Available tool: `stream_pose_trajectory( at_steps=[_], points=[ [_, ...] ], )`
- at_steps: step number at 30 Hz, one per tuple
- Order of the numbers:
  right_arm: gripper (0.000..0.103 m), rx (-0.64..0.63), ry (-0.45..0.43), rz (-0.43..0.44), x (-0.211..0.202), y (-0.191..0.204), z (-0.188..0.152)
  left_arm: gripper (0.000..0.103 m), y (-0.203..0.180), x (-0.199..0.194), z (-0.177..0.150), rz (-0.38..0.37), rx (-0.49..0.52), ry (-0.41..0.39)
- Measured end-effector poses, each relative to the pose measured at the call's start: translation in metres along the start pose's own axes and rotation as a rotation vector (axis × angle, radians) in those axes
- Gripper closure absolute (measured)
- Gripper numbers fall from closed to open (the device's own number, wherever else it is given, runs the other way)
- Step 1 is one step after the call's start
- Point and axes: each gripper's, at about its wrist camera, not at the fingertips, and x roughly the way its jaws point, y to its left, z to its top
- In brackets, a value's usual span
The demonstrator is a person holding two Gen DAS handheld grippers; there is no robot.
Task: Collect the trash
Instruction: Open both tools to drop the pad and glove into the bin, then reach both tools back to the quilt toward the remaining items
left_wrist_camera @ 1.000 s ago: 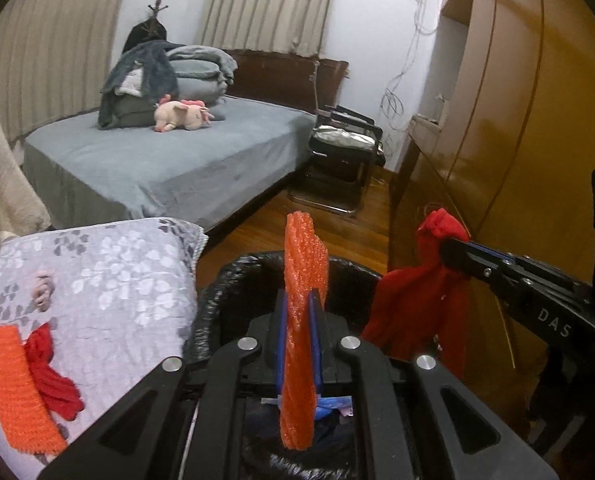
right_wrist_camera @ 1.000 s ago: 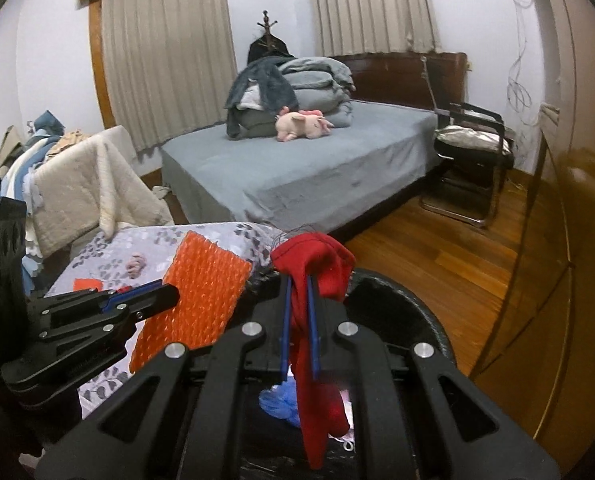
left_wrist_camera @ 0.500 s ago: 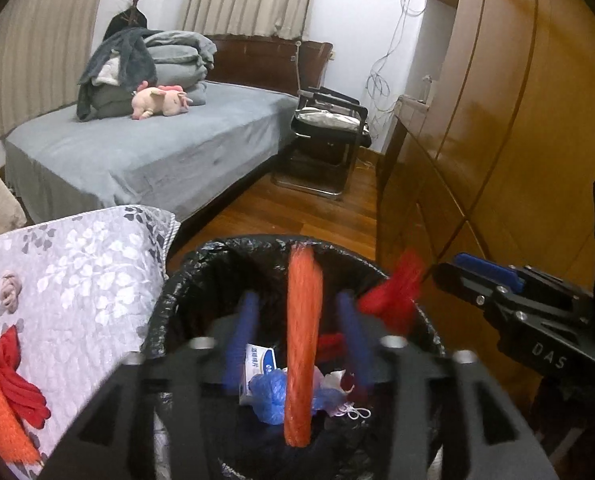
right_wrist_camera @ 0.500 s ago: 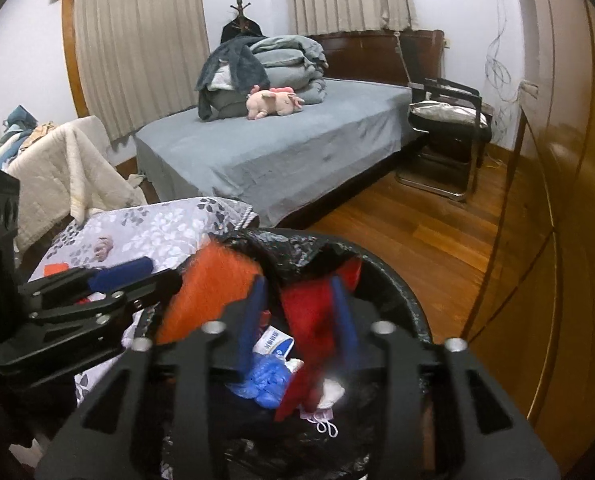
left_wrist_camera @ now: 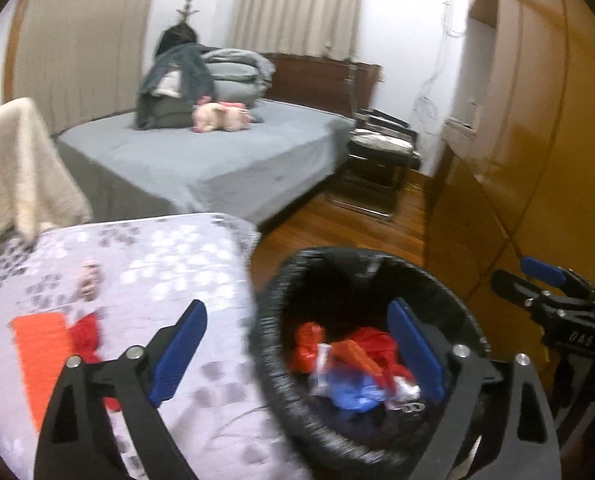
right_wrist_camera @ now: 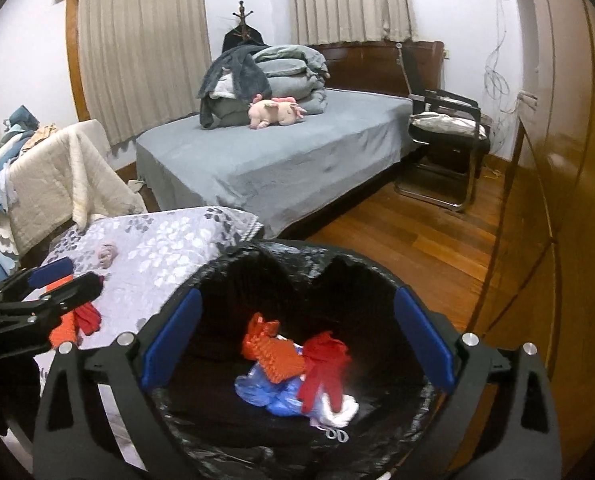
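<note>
Both my grippers, left (left_wrist_camera: 297, 354) and right (right_wrist_camera: 297, 338), have just been opening and stand wide and empty above the bin (right_wrist_camera: 233, 268); remaining orange mesh (left_wrist_camera: 41, 360) and red scrap (left_wrist_camera: 83, 338) lie on the quilt (left_wrist_camera: 157, 264), nearest my left

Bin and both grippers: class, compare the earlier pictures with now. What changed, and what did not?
Both jaws have just been opening. The left gripper let go its orange mesh and the right gripper its red scrap; both fell into the bin. The orange and red pieces on the quilt stayed.
</note>
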Motion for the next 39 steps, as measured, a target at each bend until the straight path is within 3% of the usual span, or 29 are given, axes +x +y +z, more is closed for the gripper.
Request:
stream_pose_trajectory(
  at_steps=[12, 21, 30, 39],
  points=[
    [0.008, -0.078, 0.009, 0.144, 0.018, 0.084, 0.008, 0.009, 0.101, -0.058, -0.024, 0.236, -0.104, -0.037],
    [0.008, -0.146, 0.016, 0.248, 0.038, 0.145, 0.002, 0.009, 0.159, -0.072, -0.052, 0.363, -0.151, -0.009],
    [0.008, -0.194, 0.045, 0.330, 0.071, 0.201, -0.009, 0.011, 0.199, -0.064, -0.077, 0.385, -0.211, 0.033],
    [0.008, -0.206, 0.079, 0.333, 0.097, 0.222, -0.016, 0.015, 0.219, -0.040, -0.093, 0.358, -0.245, 0.088]
  ],
)
